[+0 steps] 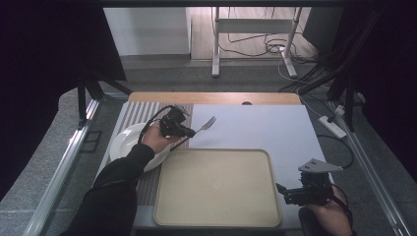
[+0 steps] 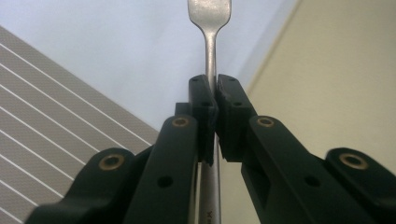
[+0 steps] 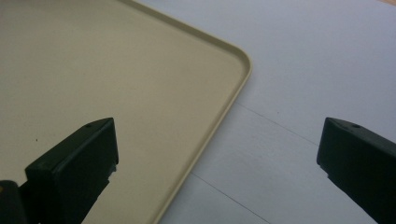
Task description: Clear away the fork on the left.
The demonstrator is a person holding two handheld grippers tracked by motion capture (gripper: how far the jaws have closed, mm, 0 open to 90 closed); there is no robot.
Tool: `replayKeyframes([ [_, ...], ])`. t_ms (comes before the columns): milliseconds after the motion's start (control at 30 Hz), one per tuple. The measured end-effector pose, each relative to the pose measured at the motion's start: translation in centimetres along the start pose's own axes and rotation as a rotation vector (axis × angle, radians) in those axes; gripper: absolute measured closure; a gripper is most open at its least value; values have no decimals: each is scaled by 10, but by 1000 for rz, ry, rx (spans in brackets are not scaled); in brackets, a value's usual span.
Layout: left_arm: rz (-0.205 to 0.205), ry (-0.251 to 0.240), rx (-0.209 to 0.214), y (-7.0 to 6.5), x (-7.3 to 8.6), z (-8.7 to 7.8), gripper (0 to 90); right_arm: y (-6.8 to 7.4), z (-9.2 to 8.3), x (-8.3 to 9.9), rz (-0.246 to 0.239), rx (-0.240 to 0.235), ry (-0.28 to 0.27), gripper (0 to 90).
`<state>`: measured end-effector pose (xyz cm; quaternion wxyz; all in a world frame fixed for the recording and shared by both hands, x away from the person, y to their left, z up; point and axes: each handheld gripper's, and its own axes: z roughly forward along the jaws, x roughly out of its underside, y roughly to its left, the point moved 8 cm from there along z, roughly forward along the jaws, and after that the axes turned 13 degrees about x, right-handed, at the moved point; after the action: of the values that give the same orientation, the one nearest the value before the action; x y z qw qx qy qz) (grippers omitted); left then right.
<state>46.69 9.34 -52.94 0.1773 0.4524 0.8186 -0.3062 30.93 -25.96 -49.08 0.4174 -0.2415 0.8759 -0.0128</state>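
Up at about 10 o'clock from the beige tray [image 1: 216, 187], the left gripper [image 1: 189, 132] is clamped tight on a fork [image 1: 205, 124] by its handle, tines sticking out over the white mat [image 1: 255, 128], beside the white plate [image 1: 125, 140]. Right gripper [image 1: 282, 189] sits at the tray's 3 o'clock edge, jaws wide apart, holding nothing.

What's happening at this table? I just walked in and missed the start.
A person works with a hand-held gripper in each hand. The left hand-held gripper is shut on a fork's handle, holding it beyond the beige tray, beside a white plate. The right hand-held gripper is open with nothing in it, at the tray's right corner.
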Motion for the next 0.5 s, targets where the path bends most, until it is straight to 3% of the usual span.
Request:
replayKeyframes([
  [500,-9,24,8,-61,33,-3,852,0,-1,-1,8,-3,-13,0],
])
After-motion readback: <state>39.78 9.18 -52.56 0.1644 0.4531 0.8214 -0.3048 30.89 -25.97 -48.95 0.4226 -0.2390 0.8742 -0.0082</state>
